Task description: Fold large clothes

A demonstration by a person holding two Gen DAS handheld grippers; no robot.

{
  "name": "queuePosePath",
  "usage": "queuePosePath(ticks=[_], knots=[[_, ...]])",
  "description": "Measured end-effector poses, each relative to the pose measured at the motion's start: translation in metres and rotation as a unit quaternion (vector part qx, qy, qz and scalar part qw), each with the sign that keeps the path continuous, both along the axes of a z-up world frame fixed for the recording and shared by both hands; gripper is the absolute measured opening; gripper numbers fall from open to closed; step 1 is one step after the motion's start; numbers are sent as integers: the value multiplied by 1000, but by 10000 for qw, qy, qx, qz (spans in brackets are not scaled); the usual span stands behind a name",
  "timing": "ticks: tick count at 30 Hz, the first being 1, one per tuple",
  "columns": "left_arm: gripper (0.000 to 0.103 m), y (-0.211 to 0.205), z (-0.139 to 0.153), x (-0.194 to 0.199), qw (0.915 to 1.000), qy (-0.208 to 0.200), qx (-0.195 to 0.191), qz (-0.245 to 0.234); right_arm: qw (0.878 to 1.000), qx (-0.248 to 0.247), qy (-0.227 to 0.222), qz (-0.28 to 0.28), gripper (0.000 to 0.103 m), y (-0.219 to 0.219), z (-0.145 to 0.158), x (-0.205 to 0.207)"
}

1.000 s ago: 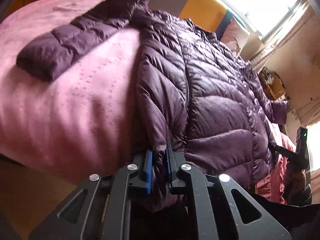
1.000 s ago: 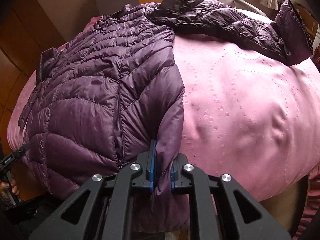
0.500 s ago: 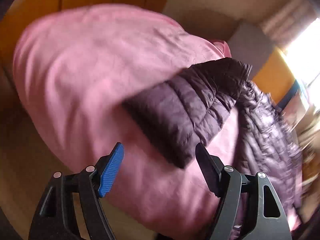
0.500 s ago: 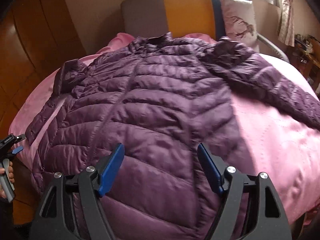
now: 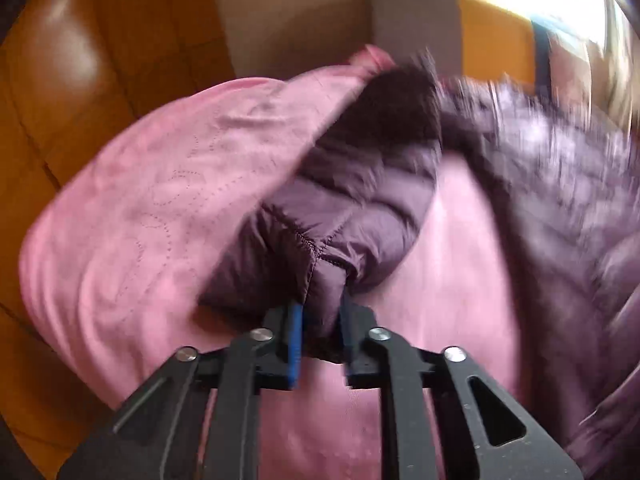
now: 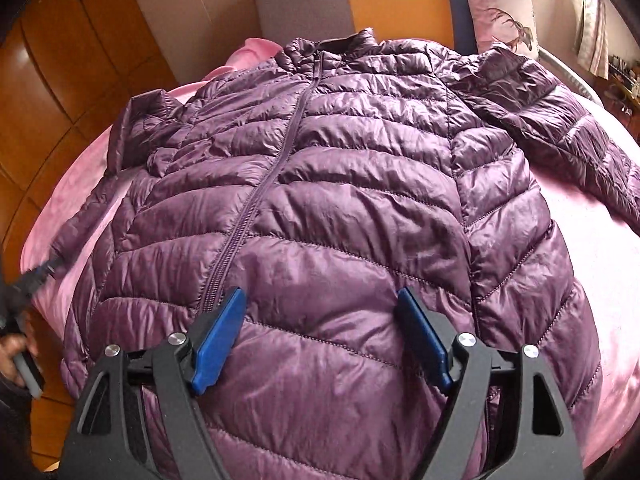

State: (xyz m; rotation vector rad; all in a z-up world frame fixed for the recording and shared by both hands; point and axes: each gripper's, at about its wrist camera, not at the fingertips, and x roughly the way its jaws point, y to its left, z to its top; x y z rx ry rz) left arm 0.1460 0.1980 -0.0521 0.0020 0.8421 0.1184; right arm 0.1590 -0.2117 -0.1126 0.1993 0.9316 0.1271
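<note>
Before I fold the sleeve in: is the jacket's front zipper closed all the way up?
Yes, the zipper runs shut from hem to collar of the purple jacket in the right wrist view.

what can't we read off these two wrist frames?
- Left wrist view: jacket body smeared by motion blur; only the sleeve cuff in the closing left hand-held gripper is sharp.
- Right wrist view: hem hidden behind the right hand-held gripper; far sleeve end cut off by the edge.

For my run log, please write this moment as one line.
phase: fold sleeve | left tool: closing on sleeve cuff | right tool: opening, nothing between pads, over jacket | surface: pink bedspread
</note>
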Motion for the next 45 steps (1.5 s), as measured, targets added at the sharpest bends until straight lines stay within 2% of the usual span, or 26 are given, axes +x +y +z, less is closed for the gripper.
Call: queuePosePath(ticks=[1,3,4,6,8,9,11,13,14,18,20,22,24,25,26,27,28,31,33,35,37,38,39,40,41,45], knots=[[11,15,16,0,9988,-160,-464,83,10000,-14,8,-9,79,-2,0,0],[11,50,52,-1,9880,-538,-1427,250,10000,-24,23,-38,80,-2,-1,3],[11,64,67,-3,9805,-700,-1810,309,10000,-21,38,-55,81,-2,-2,5],[11,104,100,-12,9561,-1092,-2665,545,9999,-28,44,-86,82,-2,-3,7],[11,138,117,-14,9371,-1309,-3104,919,9998,-57,70,-170,82,-1,-5,10],[11,151,121,-15,9312,-1338,-3211,1089,9998,-70,62,-185,83,0,-5,11],[10,171,116,-9,9294,-1078,-3175,1539,9997,-103,48,-204,84,1,-7,14],[10,194,90,2,9181,-640,-3387,1957,9997,-144,30,-216,85,2,-9,15],[10,206,70,11,9136,-392,-3388,2213,9996,-184,23,-209,86,3,-10,16],[10,217,11,50,9157,193,-2911,2763,9993,-293,34,-226,87,3,-11,19],[10,217,-2,65,9200,288,-2636,2887,9992,-306,26,-250,87,3,-13,20],[10,218,-14,78,9188,451,-2479,3038,9990,-365,9,-269,88,4,-15,21],[15,227,-22,78,9108,516,-2546,3209,9986,-461,-25,-271,89,6,-17,21],[21,229,-20,75,9066,459,-2558,3324,9985,-478,-31,-280,89,7,-18,21],[41,232,-16,70,9051,408,-2433,3463,9984,-475,-35,-297,89,7,-18,21],[68,236,-11,62,9033,334,-2301,3604,9984,-471,-46,-308,89,6,-18,21],[76,238,-2,47,8981,80,-2142,3839,9984,-478,-58,-312,89,7,-19,21],[77,244,10,18,8907,-304,-2141,3998,9982,-508,-93,-321,90,9,-20,20],[74,235,15,1,8998,-519,-2121,3778,9981,-512,-98,-333,90,9,-19,20],[74,210,19,-3,9257,-722,-1900,3191,9980,-511,-111,-349,90,10,-19,20],[66,182,13,4,9484,-445,-1418,2800,9979,-508,-132,-366,90,10,-19,18],[56,176,3,10,9532,-176,-1285,2730,9979,-502,-145,-375,90,10,-19,17],[49,175,-6,13,9523,85,-1154,2825,9979,-502,-155,-376,90,10,-19,17],[48,178,-19,18,9471,421,-958,3034,9979,-501,-164,-371,90,10,-19,16],[48,186,-35,19,9394,567,-1017,3225,9980,-491,-176,-359,90,10,-19,16],[49,197,-35,15,9231,442,-1251,3609,9981,-461,-237,-331,90,8,-20,14]])
